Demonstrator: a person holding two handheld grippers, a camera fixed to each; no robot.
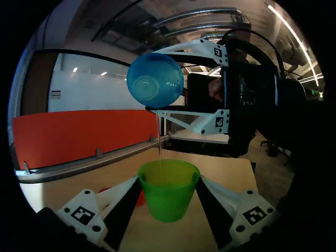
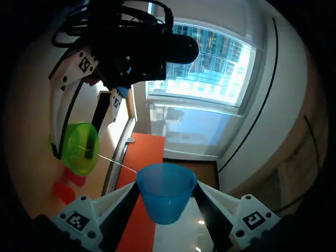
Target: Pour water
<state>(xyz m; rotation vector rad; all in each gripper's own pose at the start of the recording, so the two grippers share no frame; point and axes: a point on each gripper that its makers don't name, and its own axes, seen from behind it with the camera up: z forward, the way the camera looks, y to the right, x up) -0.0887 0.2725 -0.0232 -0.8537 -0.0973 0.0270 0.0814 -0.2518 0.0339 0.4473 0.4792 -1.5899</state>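
Left gripper clamps green cup, 6 o'clock. Right gripper clamps tipped blue cup, 12 o'clock. Stream is thin and lands off-centre. Risk: any drift or steeper tilt wets table.

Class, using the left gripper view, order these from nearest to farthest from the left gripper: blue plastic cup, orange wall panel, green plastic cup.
1. Green plastic cup: clamped in the left gripper, bottom centre.
2. Blue plastic cup: tilted above, pouring.
3. Orange wall panel: left, beyond the table.

Red pieces lie on the pale wooden table.
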